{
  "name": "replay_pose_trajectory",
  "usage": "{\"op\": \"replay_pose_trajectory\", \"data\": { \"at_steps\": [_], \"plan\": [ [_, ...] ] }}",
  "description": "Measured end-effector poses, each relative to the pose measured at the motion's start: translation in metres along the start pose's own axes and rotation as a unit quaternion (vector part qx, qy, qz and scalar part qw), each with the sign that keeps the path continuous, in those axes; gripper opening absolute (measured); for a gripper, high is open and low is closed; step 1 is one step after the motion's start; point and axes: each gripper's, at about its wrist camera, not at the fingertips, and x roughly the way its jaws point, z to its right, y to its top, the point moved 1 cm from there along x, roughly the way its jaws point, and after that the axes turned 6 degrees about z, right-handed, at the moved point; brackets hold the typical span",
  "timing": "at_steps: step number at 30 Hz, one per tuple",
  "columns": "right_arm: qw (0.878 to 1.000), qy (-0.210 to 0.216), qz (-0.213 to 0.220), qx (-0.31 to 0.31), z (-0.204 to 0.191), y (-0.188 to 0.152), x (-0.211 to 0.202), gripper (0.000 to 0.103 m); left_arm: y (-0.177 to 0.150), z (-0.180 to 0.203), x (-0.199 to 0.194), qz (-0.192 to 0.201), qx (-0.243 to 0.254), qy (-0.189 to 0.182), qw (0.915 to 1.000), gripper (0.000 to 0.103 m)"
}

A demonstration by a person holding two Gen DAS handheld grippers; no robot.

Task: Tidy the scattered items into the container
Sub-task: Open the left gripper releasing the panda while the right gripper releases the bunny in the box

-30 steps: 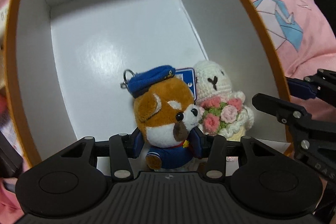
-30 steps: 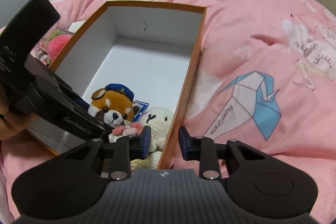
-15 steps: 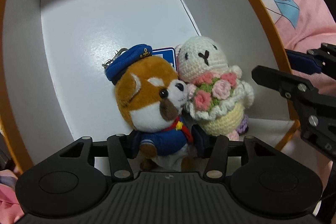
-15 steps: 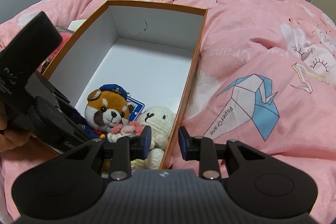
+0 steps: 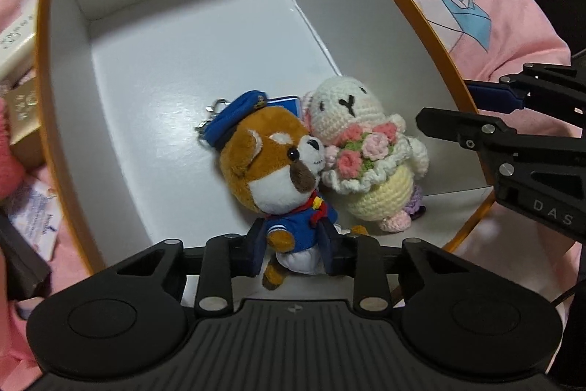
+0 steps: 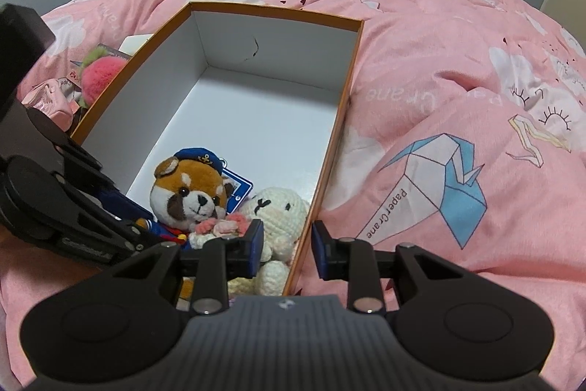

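We found the orange-rimmed cardboard box with white inner walls resting on the pink printed duvet, and two soft toys already lay in its near corner: a brown plush dog in a blue sailor cap and jacket and, touching it at three o'clock, a cream crocheted bunny clutching a pink yarn bouquet. Our left gripper hung over the dog, its jaws closing with the toy's blue jacket and legs between the pads; they appeared to be right against the fabric, though we could not tell how firmly they pressed. Our right gripper straddled the box's right wall at about six o'clock in its own view, its fingers partly spread, one inside and one outside the wall, apparently steadying the box without a clear pinch. Outside the box at nine to ten o'clock, a fluffy pink and green plush ball and some small packets still waited on the duvet. We judged the risk to be this: if the left jaws shut on the jacket and lifted, the dog would come back out, dragging the bunny leaning on it. The soft bedding could also let the box tip.
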Motion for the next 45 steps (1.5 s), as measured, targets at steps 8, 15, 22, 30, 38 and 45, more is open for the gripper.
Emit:
{"op": "replay_pose_trajectory", "data": {
  "at_steps": [8,15,22,30,38,45],
  "plan": [
    [1.0,-0.006,-0.005,0.011,0.0,0.0,0.002,0.032,-0.007,-0.003,-0.017,0.02,0.008,0.006,0.9997,0.035],
    [0.999,-0.005,0.019,0.048,0.007,0.007,0.0,0.038,-0.019,-0.017,-0.089,0.143,0.019,0.035,0.9889,0.047],
    [0.999,-0.015,0.009,0.051,0.005,0.013,0.012,0.037,-0.04,-0.043,-0.14,0.204,-0.029,0.128,0.9702,0.059],
    [0.998,-0.027,-0.008,0.055,0.002,0.007,0.015,0.035,-0.045,-0.052,-0.103,0.153,-0.055,0.112,0.9803,0.059],
    [0.996,-0.047,-0.022,0.069,0.004,0.004,0.02,0.012,-0.048,-0.054,-0.087,0.15,-0.037,0.104,0.9825,0.021],
    [0.994,-0.059,-0.026,0.092,-0.004,0.007,0.016,0.009,-0.043,-0.059,-0.088,0.151,-0.023,0.107,0.9825,0.018]
  ]
}}
